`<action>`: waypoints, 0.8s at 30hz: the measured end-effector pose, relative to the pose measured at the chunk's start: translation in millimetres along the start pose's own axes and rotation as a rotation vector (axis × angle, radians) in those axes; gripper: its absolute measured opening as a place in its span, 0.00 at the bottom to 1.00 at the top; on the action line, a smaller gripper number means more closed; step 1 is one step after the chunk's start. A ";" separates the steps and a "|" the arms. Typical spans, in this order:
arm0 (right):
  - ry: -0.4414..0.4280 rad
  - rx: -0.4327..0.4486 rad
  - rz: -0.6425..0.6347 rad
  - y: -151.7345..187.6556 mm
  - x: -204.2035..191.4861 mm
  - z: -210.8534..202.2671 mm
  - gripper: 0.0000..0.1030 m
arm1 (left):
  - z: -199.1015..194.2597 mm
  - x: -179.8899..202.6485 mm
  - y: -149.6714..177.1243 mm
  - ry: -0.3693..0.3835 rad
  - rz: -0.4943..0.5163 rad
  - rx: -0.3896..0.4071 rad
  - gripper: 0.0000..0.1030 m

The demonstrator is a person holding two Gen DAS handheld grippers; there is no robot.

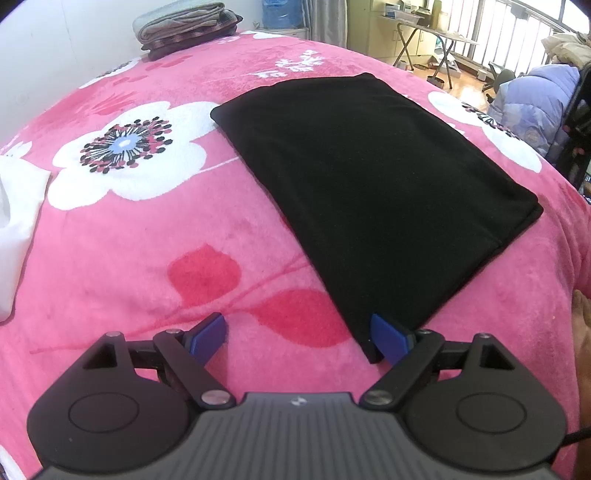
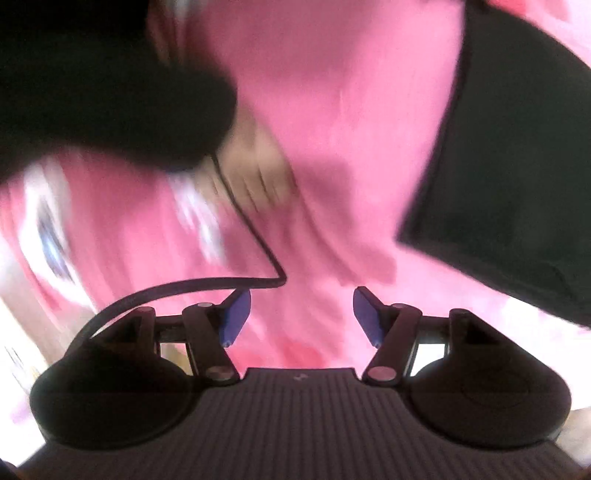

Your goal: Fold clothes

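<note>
Black cloth (image 1: pixel 369 192) lies folded into a neat rectangle on the pink floral bed (image 1: pixel 155 258). Left tool (image 1: pixel 300 338) hovers at its near corner, jaws wide apart and empty; right tool (image 2: pixel 301 314) — blurred — also stands apart, gripping nothing. Folding looks finished — next probably means carrying it to the stack (image 1: pixel 184 27).

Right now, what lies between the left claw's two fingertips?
In the left wrist view, only bare pink blanket; the folded black garment's near corner reaches just the right fingertip.
</note>
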State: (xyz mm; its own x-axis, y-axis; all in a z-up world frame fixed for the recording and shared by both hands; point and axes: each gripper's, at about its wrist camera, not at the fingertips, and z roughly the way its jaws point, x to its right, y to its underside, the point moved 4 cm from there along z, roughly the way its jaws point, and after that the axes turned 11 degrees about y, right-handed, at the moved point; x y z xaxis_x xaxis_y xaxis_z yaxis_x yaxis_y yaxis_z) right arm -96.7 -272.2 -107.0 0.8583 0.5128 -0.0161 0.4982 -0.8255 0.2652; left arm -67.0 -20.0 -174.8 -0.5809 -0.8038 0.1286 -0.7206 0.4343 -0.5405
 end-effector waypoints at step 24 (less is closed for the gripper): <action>0.553 0.655 1.121 -23.0 28.5 26.6 0.05 | -2.8 1.1 1.9 -0.014 -0.006 0.007 0.85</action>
State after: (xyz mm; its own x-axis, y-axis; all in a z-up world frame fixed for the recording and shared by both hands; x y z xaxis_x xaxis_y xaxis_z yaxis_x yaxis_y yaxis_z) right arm -80.4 -245.0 -139.3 0.7494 -0.5812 0.3172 -0.3096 -0.7310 -0.6080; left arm -70.1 -18.8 -173.3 -0.5714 -0.8118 0.1204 -0.7211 0.4266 -0.5459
